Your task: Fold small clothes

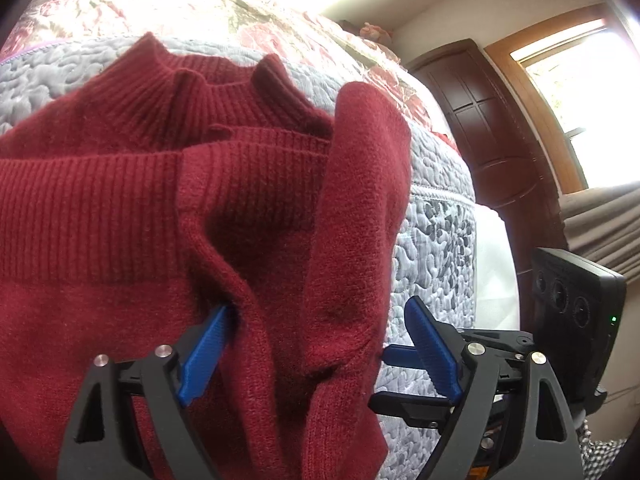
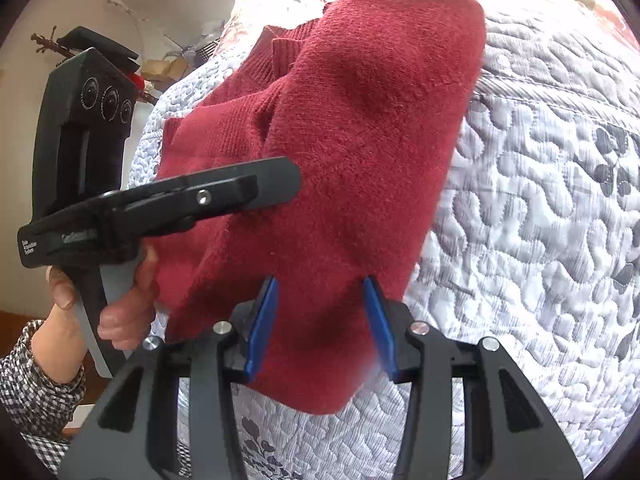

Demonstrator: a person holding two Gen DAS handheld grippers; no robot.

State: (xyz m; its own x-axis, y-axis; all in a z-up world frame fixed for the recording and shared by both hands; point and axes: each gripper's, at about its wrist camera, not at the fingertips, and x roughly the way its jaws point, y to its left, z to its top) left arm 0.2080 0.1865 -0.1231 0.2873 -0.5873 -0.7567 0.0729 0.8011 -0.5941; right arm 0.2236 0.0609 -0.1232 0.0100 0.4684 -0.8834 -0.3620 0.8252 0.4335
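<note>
A dark red knit sweater (image 1: 248,216) lies folded on a grey quilted bedspread (image 1: 436,248), with its ribbed collar (image 1: 256,84) at the far end. My left gripper (image 1: 320,344) is open and wide, its blue fingers (image 1: 208,352) straddling a rumpled fold of the sweater's near part. In the right wrist view the sweater (image 2: 360,140) has a sleeve or side folded over on top. My right gripper (image 2: 320,320) is open, and its blue fingers (image 2: 264,328) rest either side of the near edge of that fold without pinching it.
A hand in a checked sleeve (image 2: 36,384) holds the left tool's black body (image 2: 84,120) at the bed's left side. The right tool's body (image 1: 576,308) stands by the bed's corner. A dark wooden door (image 1: 488,128), a window (image 1: 580,112) and a floral cover (image 1: 120,4) lie beyond.
</note>
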